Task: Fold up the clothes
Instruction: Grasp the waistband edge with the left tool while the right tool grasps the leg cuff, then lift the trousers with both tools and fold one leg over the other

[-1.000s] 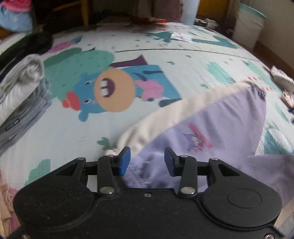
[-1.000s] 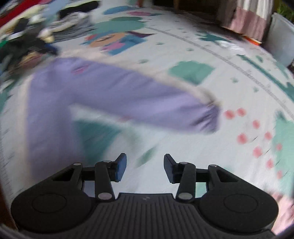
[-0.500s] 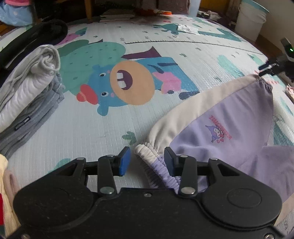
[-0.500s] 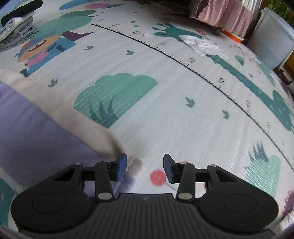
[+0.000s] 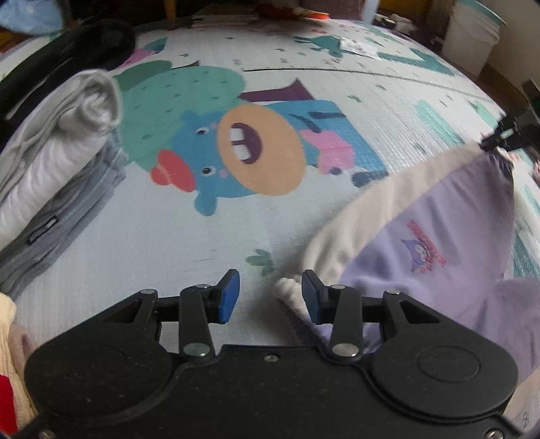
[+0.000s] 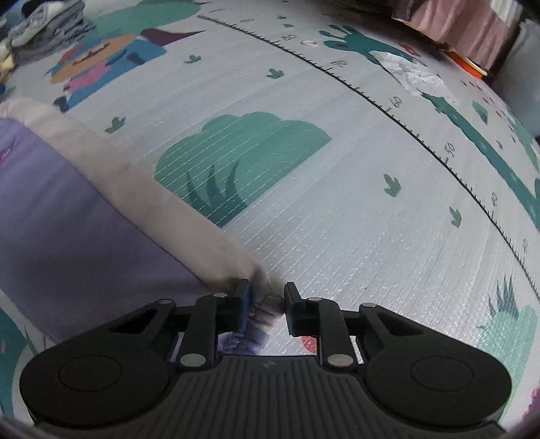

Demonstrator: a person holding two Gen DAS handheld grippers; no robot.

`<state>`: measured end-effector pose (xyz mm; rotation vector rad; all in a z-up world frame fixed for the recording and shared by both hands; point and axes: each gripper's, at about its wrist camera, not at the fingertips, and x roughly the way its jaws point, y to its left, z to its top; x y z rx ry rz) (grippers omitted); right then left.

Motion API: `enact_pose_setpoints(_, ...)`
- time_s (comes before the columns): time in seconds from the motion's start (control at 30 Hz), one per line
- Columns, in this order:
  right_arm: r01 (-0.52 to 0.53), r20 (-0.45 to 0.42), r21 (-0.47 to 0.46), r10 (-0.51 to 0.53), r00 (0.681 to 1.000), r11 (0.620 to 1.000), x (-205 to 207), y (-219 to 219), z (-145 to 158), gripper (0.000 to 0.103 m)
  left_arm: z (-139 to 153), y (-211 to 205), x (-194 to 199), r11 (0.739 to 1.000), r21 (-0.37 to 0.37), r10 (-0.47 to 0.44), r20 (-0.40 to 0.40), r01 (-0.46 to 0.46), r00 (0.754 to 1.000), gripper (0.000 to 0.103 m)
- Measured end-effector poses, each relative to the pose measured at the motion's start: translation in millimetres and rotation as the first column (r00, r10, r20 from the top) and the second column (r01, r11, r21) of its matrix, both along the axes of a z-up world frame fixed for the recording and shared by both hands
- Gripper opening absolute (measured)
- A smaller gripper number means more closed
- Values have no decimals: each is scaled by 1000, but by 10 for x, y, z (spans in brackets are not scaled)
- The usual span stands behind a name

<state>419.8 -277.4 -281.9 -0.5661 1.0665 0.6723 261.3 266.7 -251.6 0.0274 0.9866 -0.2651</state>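
A purple garment (image 5: 438, 236) with a cream side band and a small cartoon print lies on the printed play mat (image 5: 202, 236). My left gripper (image 5: 270, 293) is open; the garment's gathered cream corner (image 5: 290, 290) lies between its fingers, next to the right one. In the right wrist view the same garment (image 6: 67, 209) stretches away to the left. My right gripper (image 6: 266, 297) has narrowed around its other gathered corner (image 6: 266, 304), with a gap still left at the right finger. The right gripper also shows far right in the left wrist view (image 5: 506, 135).
A stack of folded white and grey clothes (image 5: 50, 162) sits at the left, with dark clothes (image 5: 67, 57) behind. A white bucket (image 5: 472, 30) stands at the back right. A crumpled white cloth (image 6: 415, 74) lies on the mat further off.
My right gripper has moved onto the garment's corner and its jaws have narrowed around it. My left gripper has shifted slightly left, so the cream corner now lies nearer its right finger.
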Motion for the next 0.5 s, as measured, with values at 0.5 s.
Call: enact_pose_setpoints(0.5,-134,90,-111,145,985,985,-211,129,291,13,-229,-158,395,992,-86,-106,-161,94,981,26)
